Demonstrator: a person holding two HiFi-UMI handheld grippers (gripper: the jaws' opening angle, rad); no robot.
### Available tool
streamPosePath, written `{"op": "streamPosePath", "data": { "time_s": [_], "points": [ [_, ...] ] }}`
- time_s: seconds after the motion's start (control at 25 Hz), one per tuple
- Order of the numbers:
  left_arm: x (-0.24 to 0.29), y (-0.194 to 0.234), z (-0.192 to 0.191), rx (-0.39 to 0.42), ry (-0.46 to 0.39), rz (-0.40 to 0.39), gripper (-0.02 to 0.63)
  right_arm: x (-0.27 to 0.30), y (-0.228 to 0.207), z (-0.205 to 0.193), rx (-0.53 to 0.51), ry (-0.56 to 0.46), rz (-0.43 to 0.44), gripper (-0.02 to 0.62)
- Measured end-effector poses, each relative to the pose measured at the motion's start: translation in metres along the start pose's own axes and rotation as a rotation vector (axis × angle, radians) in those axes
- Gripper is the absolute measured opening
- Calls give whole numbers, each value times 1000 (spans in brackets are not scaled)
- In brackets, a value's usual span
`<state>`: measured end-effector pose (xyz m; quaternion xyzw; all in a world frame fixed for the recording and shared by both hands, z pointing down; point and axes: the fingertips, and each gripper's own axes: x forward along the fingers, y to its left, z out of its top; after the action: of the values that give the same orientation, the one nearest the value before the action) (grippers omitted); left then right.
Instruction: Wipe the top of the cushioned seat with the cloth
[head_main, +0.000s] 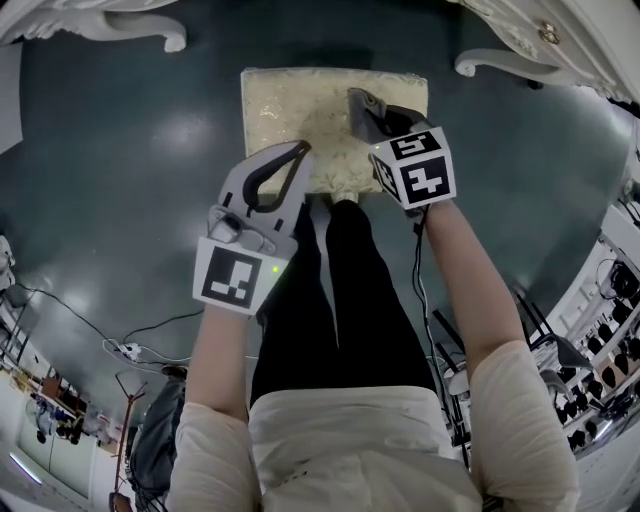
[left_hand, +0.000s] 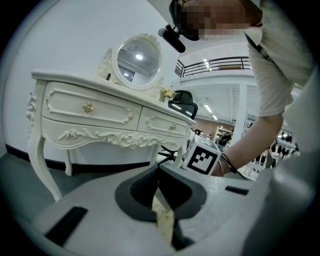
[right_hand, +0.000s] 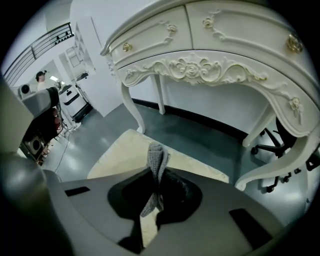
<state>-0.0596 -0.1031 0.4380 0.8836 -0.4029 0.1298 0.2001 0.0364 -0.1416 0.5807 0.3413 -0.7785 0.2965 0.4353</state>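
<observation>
Cushioned seat (head_main: 290, 110): square, cream, patterned fabric, padded. Set on glossy dark floor (head_main: 120, 160), before white carved dressing table (right_hand: 210, 65) fitted with gold knobs (right_hand: 294, 43). Grey knitted cloth (right_hand: 156, 156) pinched upright between closed jaws of right gripper (right_hand: 159, 175), held over seat's right half. Left gripper (head_main: 298, 152) held at seat's near edge, jaws together, nothing clamped.

Grey cloth (right_hand: 156, 157) bunched upright over cream cushioned seat (head_main: 290, 110).
</observation>
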Motion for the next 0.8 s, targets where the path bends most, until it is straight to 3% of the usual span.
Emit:
{"op": "streamPosePath", "data": {
  "time_s": [0.48, 0.8],
  "points": [
    [-73, 71, -32, -13, 13, 54, 3, 56, 127, 26, 0, 5, 120, 28],
    [-96, 96, -54, -47, 23, 79, 3, 85, 165, 25, 6, 31, 148, 28]
  ]
}}
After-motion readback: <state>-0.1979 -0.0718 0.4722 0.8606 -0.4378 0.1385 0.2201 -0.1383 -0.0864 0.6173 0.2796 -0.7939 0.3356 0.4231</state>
